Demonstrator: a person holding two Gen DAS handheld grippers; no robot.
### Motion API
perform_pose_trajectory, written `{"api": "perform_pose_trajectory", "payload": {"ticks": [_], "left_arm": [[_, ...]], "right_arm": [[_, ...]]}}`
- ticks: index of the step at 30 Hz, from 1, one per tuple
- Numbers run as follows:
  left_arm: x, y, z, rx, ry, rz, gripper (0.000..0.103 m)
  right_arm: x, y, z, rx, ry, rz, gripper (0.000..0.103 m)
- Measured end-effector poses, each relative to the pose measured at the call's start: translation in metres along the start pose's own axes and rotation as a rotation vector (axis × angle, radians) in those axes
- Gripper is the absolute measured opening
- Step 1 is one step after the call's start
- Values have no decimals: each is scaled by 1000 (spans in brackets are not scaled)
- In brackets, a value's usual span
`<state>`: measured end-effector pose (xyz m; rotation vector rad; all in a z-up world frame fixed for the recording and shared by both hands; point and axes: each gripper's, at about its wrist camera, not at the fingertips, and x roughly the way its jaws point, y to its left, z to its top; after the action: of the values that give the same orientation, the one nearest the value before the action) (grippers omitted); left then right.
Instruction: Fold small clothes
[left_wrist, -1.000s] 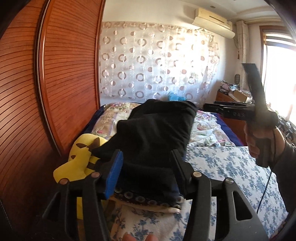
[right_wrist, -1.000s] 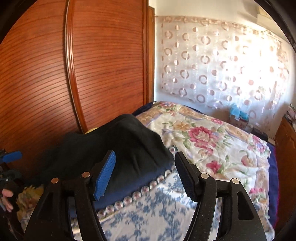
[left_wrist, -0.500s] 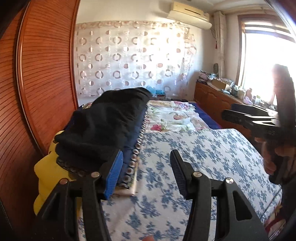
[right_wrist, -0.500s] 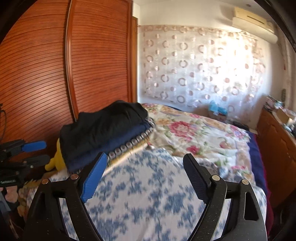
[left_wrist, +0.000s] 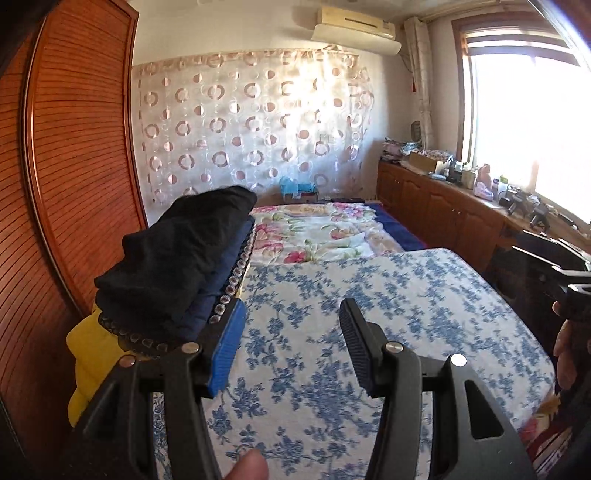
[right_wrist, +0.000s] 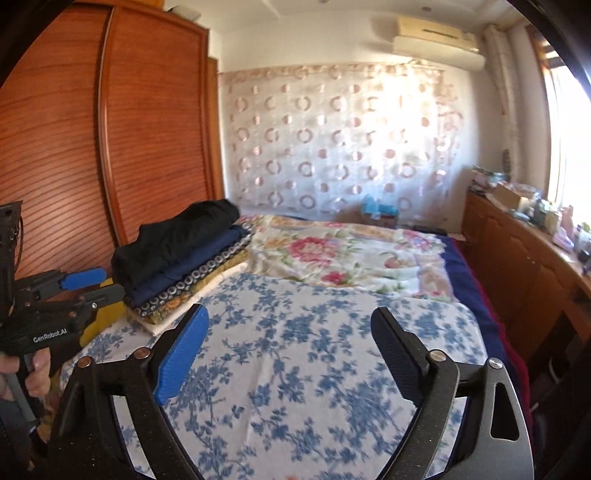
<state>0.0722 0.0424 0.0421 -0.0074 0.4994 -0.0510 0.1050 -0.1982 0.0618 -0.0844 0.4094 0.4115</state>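
We see a matt cotton-like sheet (right_wrist: 314, 369) printed with blue flowers, and soft matt dark cloth in the folded stack (right_wrist: 177, 254). The wardrobe (left_wrist: 74, 155) is ribbed, satin-sheen reddish wood. Our gripper fingers (right_wrist: 181, 350) look matt plastic with ridged pads and shiny metal pins.

In the left wrist view, the right gripper (left_wrist: 565, 273) is cut off by the frame edge at three o'clock, so its jaws cannot be read there, and the yellow item (left_wrist: 92, 354) at eight o'clock lies mostly hidden under the stack of folded clothes (left_wrist: 177, 266). In the right wrist view, the left gripper (right_wrist: 86, 282) at nine o'clock is partly cropped, as is the hand holding it. The clutter on the wooden counter (right_wrist: 517, 206) at three o'clock is too small and sun-washed to identify.
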Motion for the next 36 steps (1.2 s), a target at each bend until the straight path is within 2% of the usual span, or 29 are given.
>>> {"api": "perform_pose_trajectory", "payload": {"ticks": [4,12,36], "left_arm": [[-17,-9,9,10,-24,14,53],[-40,-16,17,6,-70,14,53],[-42,-12,13,-18,-72,28,53]], "right_arm": [[-24,-12,-1,32,-28,-44,98],[-54,-29,3,71,-85,-109,98],[-62,-31,1,73,-88,-136,98]]}}
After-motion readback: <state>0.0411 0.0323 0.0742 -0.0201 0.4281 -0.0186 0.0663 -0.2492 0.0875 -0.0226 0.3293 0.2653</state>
